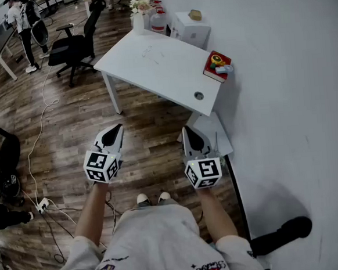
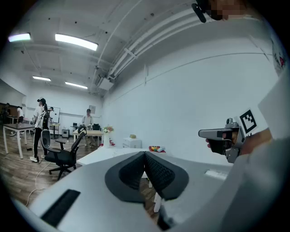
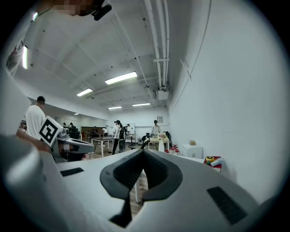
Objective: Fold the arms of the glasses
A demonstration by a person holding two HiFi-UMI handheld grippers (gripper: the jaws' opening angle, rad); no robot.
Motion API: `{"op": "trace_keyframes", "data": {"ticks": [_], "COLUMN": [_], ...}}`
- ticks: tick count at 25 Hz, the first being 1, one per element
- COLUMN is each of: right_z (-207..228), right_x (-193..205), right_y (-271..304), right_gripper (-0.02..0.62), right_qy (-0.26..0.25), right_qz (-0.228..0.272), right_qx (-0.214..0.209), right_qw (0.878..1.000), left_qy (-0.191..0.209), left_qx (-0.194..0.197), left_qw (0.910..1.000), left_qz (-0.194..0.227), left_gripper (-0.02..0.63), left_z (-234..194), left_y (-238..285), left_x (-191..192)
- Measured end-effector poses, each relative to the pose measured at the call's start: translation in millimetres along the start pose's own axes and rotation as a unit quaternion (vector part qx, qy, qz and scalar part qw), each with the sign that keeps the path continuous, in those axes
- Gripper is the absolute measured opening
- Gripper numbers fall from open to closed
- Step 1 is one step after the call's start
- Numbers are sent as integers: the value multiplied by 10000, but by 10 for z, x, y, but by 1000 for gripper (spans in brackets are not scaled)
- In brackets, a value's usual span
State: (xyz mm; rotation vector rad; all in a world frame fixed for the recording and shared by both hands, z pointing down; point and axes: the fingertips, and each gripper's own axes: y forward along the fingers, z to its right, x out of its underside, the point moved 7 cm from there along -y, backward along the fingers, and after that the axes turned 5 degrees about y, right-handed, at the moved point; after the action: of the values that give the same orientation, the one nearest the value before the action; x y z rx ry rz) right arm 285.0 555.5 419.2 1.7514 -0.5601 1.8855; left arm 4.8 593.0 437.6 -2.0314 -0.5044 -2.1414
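glasses [image 1: 150, 52] | faint thin outline, far side of white table [image 1: 176, 72] | arms: too small to tell

A white table [image 1: 152, 69] on the wood floor [image 1: 69, 127] bears a red book [image 1: 216, 65] and a flower vase [image 1: 139, 18].

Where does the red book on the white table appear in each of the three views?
Head view: the red book lies upper right of centre, on the table corner by the wall.
Left gripper view: red book small, near the middle.
Right gripper view: red book low at the right, by the wall.
Shared landmark: the white box just left of it.
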Motion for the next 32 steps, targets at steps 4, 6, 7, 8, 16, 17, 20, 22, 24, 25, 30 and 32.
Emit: {"op": "trace_keyframes", "data": {"ticks": [4,6,7,8,16,17,20,22,24,25,30,32], "right_z": [-75,-103,-120,-141,-391,-418,-439,-438,-454,-464,-494,-488], "right_x": [-34,-41,-39,-36,73,88,116,119,116,115,179,184], "right_y": [72,117,140,162,335,359,442,521,591,619,678,685], "right_gripper": [2,2,2,2,2,2,2,2,2,2,2,2], "right_qy": [22,26,31,39,100,114,159,182,191,200,251,267], "right_qz": [129,127,110,89,43,37,7,-18,-24,-19,-42,-68], "right_qx": [-95,-100,-100,-107,-84,-83,-105,-114,-103,-99,-85,-57], "right_qw": [9999,9999,9999,9999,9999,9999,9998,9998,9998,9997,9996,9996], "left_qy": [-17,-23,-21,-19,-23,-32,-59,-66,-61,-55,-82,-143], "left_qx": [24,41,49,57,115,117,113,118,135,141,107,126], "left_qw": [10000,10000,10000,10000,9999,9999,9999,9999,9998,9998,9999,9998], "left_qz": [-7,3,6,6,-25,-33,-74,-90,-95,-96,-90,-59], "left_gripper": [3,3,3,3,3,3,3,3,3,3,3,5], "left_z": [-80,-126,-151,-177,-467,-503,-579,-628,-677,-698,-777,-795], "left_y": [15,10,3,-6,-114,-120,-96,-64,-49,-46,-41,-28], "left_x": [6,-3,-7,-9,60,73,102,100,97,98,139,144]}}
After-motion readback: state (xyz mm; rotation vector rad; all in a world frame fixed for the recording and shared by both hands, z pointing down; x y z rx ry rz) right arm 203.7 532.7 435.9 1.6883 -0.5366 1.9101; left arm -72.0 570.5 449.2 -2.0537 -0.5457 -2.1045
